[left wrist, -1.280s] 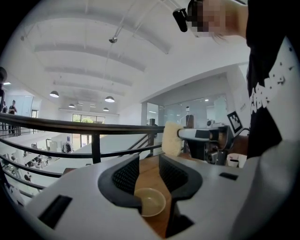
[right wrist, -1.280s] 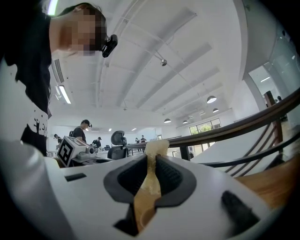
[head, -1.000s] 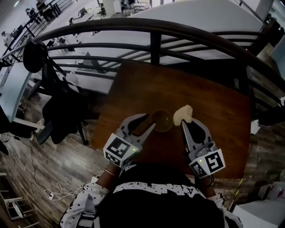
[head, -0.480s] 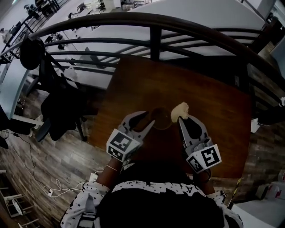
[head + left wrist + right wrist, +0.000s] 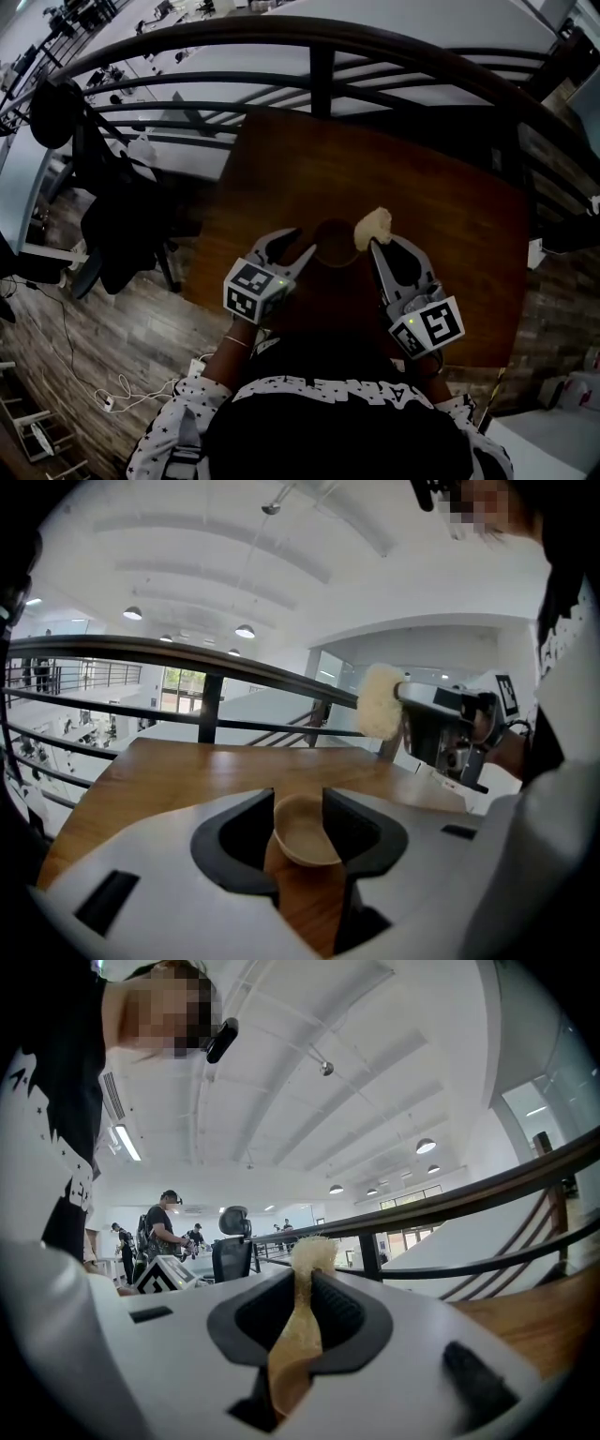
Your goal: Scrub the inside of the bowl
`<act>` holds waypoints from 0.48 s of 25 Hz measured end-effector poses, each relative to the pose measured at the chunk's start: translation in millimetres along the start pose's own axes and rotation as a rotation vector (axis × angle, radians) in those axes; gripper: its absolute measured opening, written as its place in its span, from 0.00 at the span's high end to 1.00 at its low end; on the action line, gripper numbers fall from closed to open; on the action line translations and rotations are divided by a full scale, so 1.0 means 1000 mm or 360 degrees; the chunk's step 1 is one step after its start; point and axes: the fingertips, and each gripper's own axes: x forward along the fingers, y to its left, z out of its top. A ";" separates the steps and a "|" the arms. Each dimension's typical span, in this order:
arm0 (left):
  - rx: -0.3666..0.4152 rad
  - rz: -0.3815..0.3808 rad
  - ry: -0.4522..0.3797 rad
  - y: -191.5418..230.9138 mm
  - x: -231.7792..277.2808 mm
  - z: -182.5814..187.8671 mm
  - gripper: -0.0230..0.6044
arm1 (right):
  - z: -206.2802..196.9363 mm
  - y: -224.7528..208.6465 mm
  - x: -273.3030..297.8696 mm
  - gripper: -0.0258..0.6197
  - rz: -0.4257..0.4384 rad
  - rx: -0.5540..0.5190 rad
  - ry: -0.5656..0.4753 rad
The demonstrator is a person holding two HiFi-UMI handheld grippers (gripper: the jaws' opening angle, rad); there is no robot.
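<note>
Left tongs: I am just opening them wide, the small tan round bowl sitting between, on the brown wooden desk
Right tongs: I am clamping a fluffy cream sponge

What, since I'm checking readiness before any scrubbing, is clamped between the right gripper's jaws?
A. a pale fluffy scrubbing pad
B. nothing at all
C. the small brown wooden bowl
A: in the right gripper view the right gripper has its jaws pressed on the pale fluffy scrubbing pad, whose tuft sticks out past them. The small brown wooden bowl sits apart on the wooden table.
</note>
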 end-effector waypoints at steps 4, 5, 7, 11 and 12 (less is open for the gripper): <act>-0.0122 -0.0017 0.0077 0.007 0.009 -0.018 0.70 | -0.004 -0.004 -0.001 0.87 -0.0018 0.0009 0.0012; -0.0162 -0.0021 0.0094 0.008 0.012 -0.023 0.69 | -0.004 -0.004 -0.001 0.87 -0.0021 0.0011 0.0012; -0.0248 -0.0019 0.0120 0.011 0.017 -0.031 0.68 | -0.004 -0.005 -0.002 0.87 -0.0027 0.0016 0.0010; -0.0321 -0.0010 0.0145 0.016 0.027 -0.040 0.67 | -0.006 -0.009 -0.004 0.87 -0.0038 0.0025 0.0017; -0.0318 -0.0011 0.0160 0.017 0.030 -0.043 0.67 | -0.008 -0.010 -0.005 0.87 -0.0042 0.0029 0.0022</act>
